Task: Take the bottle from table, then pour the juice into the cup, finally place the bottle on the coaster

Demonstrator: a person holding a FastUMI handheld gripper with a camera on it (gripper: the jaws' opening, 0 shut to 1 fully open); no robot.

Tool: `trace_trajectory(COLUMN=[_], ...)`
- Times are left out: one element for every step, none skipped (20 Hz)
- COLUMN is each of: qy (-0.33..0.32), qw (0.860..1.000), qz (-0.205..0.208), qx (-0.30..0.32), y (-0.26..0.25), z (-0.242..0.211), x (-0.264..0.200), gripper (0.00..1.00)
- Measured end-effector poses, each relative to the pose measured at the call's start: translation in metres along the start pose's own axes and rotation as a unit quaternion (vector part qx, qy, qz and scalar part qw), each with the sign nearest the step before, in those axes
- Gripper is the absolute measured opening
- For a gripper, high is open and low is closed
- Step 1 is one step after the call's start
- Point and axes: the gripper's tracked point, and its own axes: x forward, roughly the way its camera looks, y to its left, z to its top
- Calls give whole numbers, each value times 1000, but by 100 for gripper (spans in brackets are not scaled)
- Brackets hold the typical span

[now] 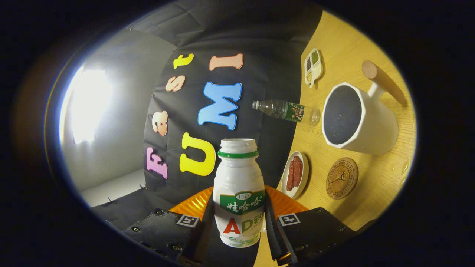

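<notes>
A small white plastic bottle [239,193] with a green neck ring and a green-and-red label is shown clamped between the two fingers of the gripper [239,222], both of which are pressed against its lower sides. Its long axis is set across the fingers, and its open, uncapped mouth is pointed away from the wooden table [374,185], which is seen tilted beside and beyond the gripper. Ahead of the fingers, a round cork coaster [342,178] is laid flat on the table. Beyond it, a large white faceted cup [358,118] with a wooden handle is shown, its interior dark. Just beside the coaster, a small white dish [295,174] holding reddish-brown strips is seen. Farther off, a clear plastic bottle with a green label [285,110] and a white divided tray [313,66] of small portions are placed.
</notes>
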Motion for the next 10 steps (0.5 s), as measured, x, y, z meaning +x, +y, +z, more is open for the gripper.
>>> trace_trajectory(qy=[-2, -4, -5, -6, -7, -9, -11, -12, -13, -14], qw=[1000, 1000, 1000, 1000, 1000, 1000, 999, 999, 999, 999], qz=[1, 1, 2, 2, 5, 8, 10, 10, 10, 11], qx=[9, 15, 17, 18, 21, 25, 28, 32, 34, 39], y=[0, -1, -2, -1, -1, -2, -3, -3, -4, -3], z=[0, 0, 0, 1, 2, 2, 3, 2, 2, 2], x=[0, 0, 0, 1, 1, 0, 0, 0, 0, 1], gripper=[63, 63, 63, 63, 63, 63, 63, 63, 63, 63])
